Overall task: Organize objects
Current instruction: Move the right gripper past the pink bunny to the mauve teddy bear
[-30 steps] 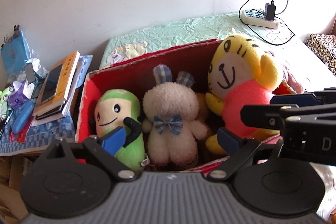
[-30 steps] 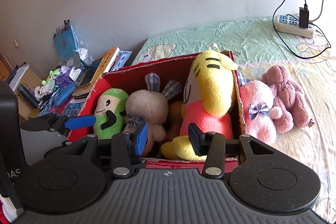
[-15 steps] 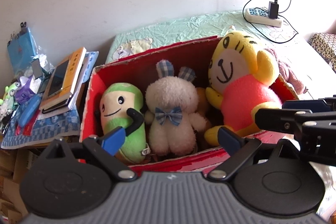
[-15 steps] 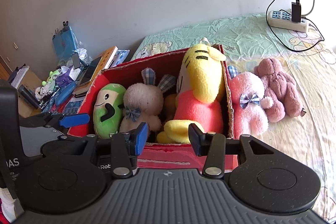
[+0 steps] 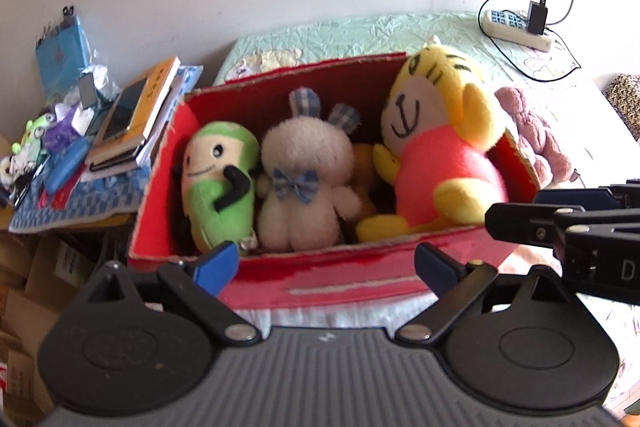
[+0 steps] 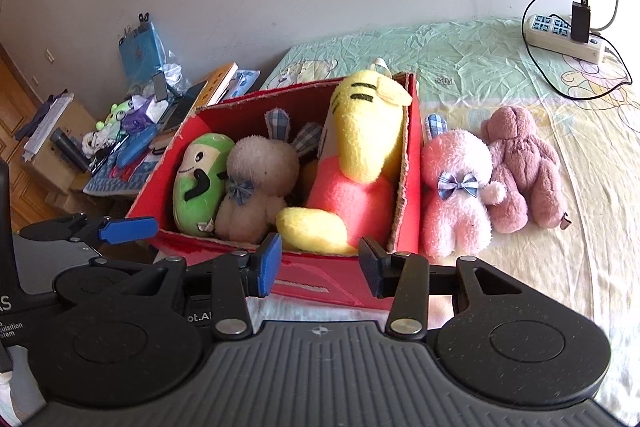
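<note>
A red cardboard box stands on the bed. Inside sit a green plush, a white bunny with a blue bow and a yellow tiger in pink. Outside the box's right wall lie a pink bunny and a mauve bear. My left gripper hangs open before the box's near wall, nothing between its fingers. My right gripper is also open and empty, in front of the box's near right corner.
A side table left of the box carries books, a phone, a blue pouch and small toys. A power strip with a plugged charger and cable lies at the bed's far right. Cardboard boxes stand low on the left.
Both grippers have drawn back from the box, so its near wall now shows in both views. Their openings look the same. The toys have not moved.
</note>
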The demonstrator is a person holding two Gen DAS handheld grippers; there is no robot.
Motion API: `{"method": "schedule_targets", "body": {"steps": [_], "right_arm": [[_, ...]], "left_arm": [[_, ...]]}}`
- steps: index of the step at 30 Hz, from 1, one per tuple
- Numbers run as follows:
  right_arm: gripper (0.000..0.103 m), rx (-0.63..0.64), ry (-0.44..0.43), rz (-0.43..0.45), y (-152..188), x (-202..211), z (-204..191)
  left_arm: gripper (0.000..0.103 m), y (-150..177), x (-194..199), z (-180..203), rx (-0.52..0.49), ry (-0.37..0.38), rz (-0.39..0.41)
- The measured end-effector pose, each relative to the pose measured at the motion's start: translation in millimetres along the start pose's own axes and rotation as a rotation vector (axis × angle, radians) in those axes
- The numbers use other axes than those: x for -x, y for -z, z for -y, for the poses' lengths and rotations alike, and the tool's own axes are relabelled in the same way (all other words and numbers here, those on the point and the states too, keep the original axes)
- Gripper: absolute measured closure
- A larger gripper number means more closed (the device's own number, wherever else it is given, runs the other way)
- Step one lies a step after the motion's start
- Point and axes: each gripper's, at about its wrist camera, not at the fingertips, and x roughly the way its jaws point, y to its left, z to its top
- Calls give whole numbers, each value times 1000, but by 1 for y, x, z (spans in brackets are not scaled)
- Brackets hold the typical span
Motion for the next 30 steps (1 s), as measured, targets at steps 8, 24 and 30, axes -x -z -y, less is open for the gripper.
{"method": "schedule_targets", "body": {"steps": [8, 24, 30], "right_arm": [[57, 34, -19, -43, 5, 8, 23], [57, 22, -10, -91, 13, 22, 86], [57, -9, 15, -95, 14, 28, 112]], "left_arm": [[8, 8, -2, 34, 26, -12, -42], [8, 12, -12, 109, -10, 28, -102], [8, 10, -17, 140, -49, 62, -118]]}}
